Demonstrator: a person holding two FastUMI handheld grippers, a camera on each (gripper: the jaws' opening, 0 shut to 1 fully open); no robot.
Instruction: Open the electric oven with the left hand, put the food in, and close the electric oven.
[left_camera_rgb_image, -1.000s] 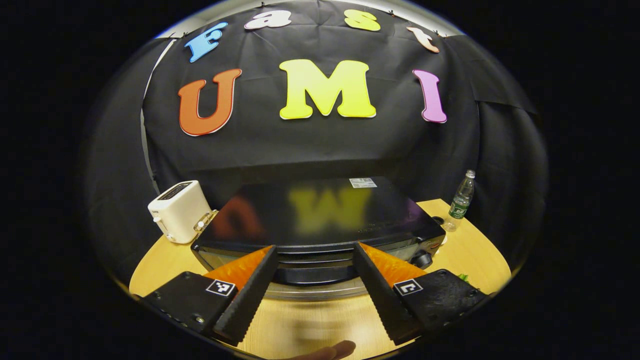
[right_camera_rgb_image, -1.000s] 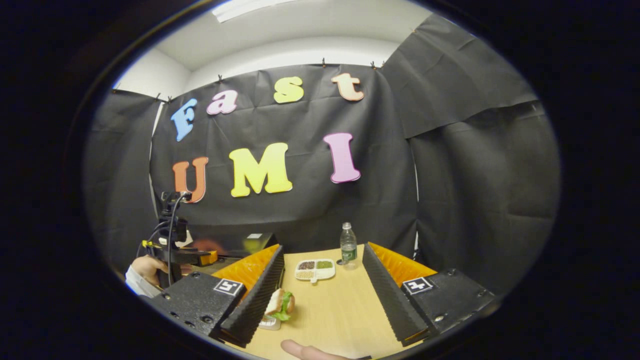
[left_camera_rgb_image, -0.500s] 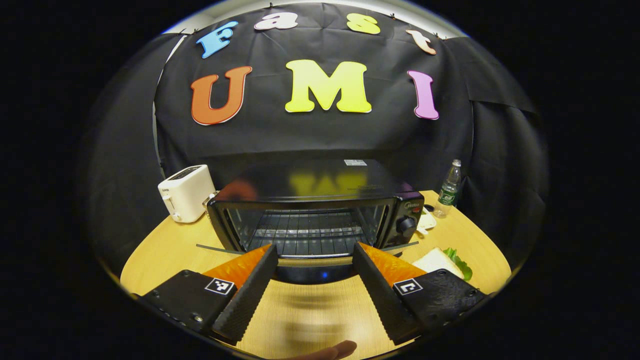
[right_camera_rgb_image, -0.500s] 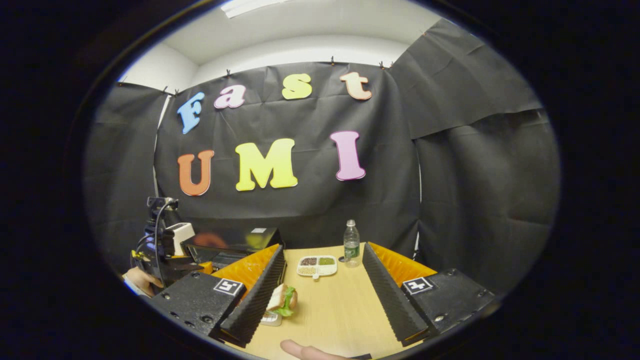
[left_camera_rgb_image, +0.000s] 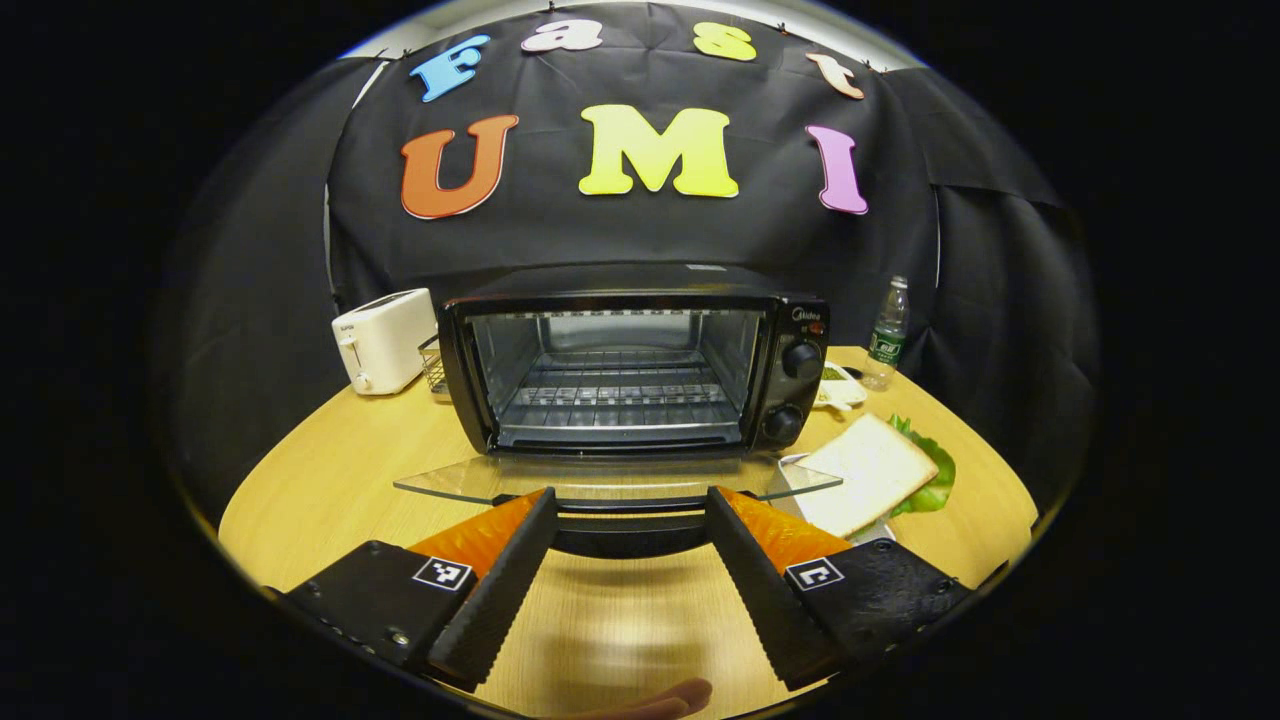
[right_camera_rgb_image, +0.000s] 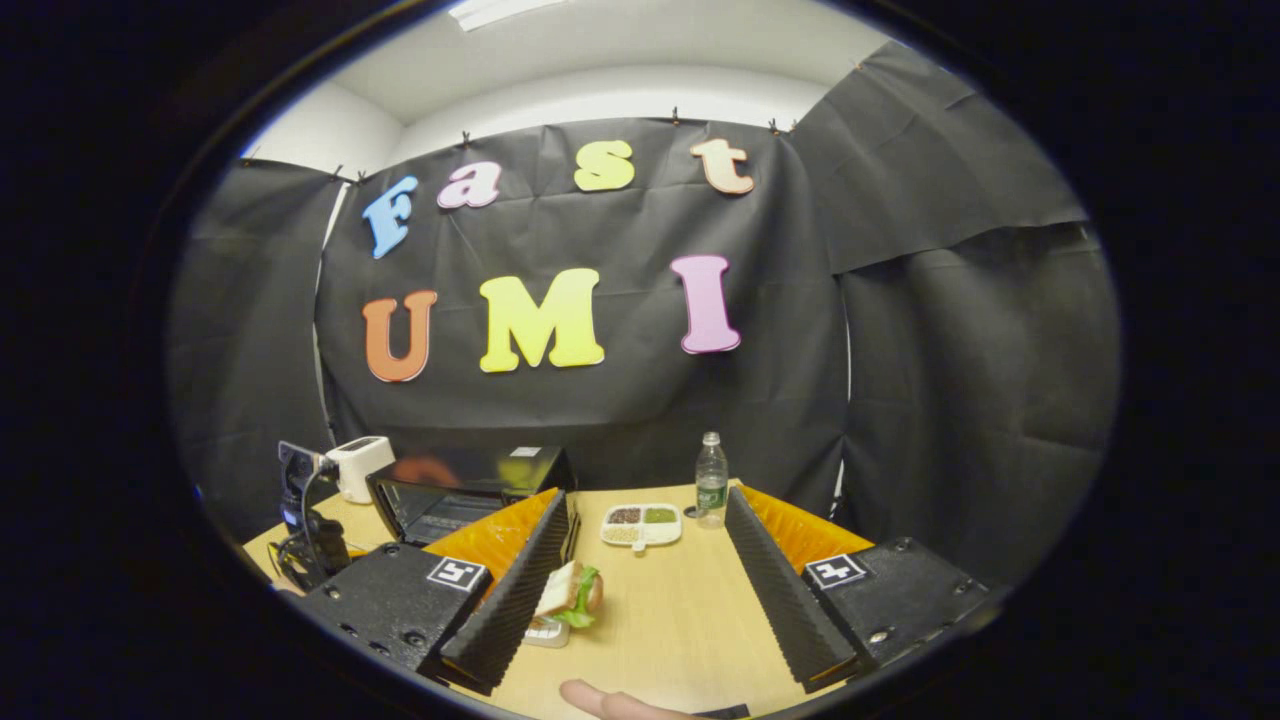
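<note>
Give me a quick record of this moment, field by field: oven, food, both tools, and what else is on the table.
oven: black electric oven, glass door dropped flat, wire rack bare
food: sandwich with lettuce on the table, right of the oven, outside it
left tool: open, at the door's handle, fingers either side
right tool: open, holding nothing, sandwich beside one finger
other items: white toaster, water bottle, divided snack tray
task stage: door open, food not yet in

Booth w/ black cloth wall (right_camera_rgb_image: 900, 350) hung by clips, creased, white wall (right_camera_rgb_image: 330, 130) & ceiling above it, bright ceiling light strip (right_camera_rgb_image: 490, 10), round light-wood table (left_camera_rgb_image: 330, 470), glossy top w/ soft reflections.
</note>
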